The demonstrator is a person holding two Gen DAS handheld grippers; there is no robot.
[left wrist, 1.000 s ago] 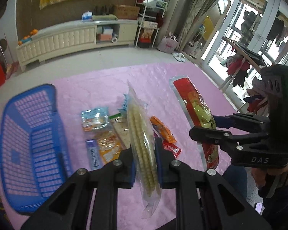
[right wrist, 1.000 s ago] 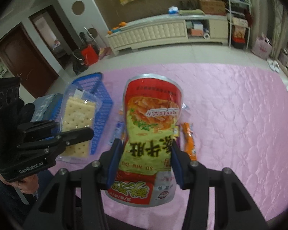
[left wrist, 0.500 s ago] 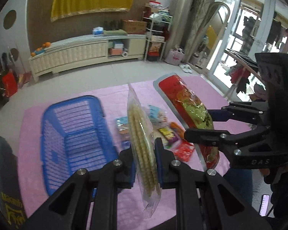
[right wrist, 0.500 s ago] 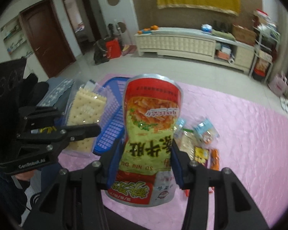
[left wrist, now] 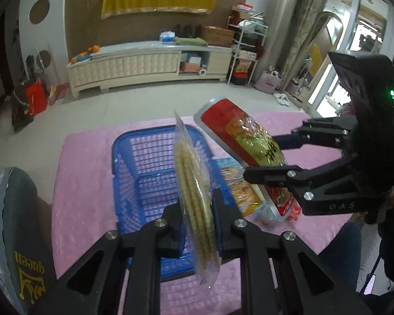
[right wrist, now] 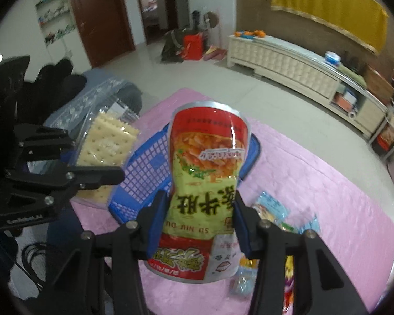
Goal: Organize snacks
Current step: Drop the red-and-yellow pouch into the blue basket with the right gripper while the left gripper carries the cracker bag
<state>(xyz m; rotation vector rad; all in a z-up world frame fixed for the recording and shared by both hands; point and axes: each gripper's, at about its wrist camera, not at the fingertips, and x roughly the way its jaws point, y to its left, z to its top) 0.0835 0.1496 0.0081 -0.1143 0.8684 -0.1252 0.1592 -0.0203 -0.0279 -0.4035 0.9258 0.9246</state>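
My left gripper (left wrist: 197, 204) is shut on a clear pack of crackers (left wrist: 194, 183), held edge-on above the blue basket (left wrist: 144, 168). From the right wrist view the same cracker pack (right wrist: 106, 144) shows flat in the left gripper (right wrist: 92, 157) at the left. My right gripper (right wrist: 201, 210) is shut on a red and yellow snack bag (right wrist: 207, 173), held upright over the pink cloth with the blue basket (right wrist: 149, 173) behind it. In the left wrist view that snack bag (left wrist: 249, 144) hangs tilted in the right gripper (left wrist: 270, 157), just right of the basket.
Several small snack packets (right wrist: 273, 210) lie on the pink cloth (right wrist: 328, 197) to the right of the basket. A grey cushion (left wrist: 10, 223) sits at the near left. A white cabinet (left wrist: 144, 65) stands across the tiled floor.
Both grippers have swung left with their packs, from over the loose packets to over and beside the blue basket. The right gripper has rolled. Neither grip has changed.
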